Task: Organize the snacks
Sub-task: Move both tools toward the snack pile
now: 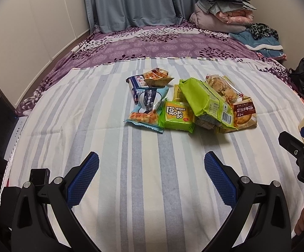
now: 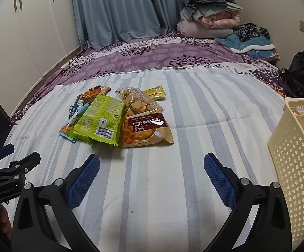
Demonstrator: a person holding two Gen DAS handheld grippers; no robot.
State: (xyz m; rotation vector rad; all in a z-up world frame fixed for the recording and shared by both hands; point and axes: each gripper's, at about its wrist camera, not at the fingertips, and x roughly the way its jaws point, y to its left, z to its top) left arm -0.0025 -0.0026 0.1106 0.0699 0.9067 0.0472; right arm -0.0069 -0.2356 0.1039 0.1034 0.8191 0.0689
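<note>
The snack packets (image 2: 118, 119) lie in one heap on the bed (image 2: 173, 189), some on top of others. The basket (image 2: 296, 163) stands to their right. Folded blankets (image 2: 210, 16) are stacked behind, at the far corner.

A striped sheet (image 2: 173, 189) covers the bed, bearing piled snack packets (image 2: 114, 119) and a cream basket (image 2: 296, 168).

We are seeing the snack packets (image 1: 185, 103) lying heaped together mid-bed on the striped sheet (image 1: 109, 147): a green pack (image 2: 101, 119) leaning tilted over a brown one (image 2: 145, 130), a blue pouch (image 1: 146, 107) lying flat. The cream perforated basket (image 2: 299, 168) is standing by the bed's right edge.
</note>
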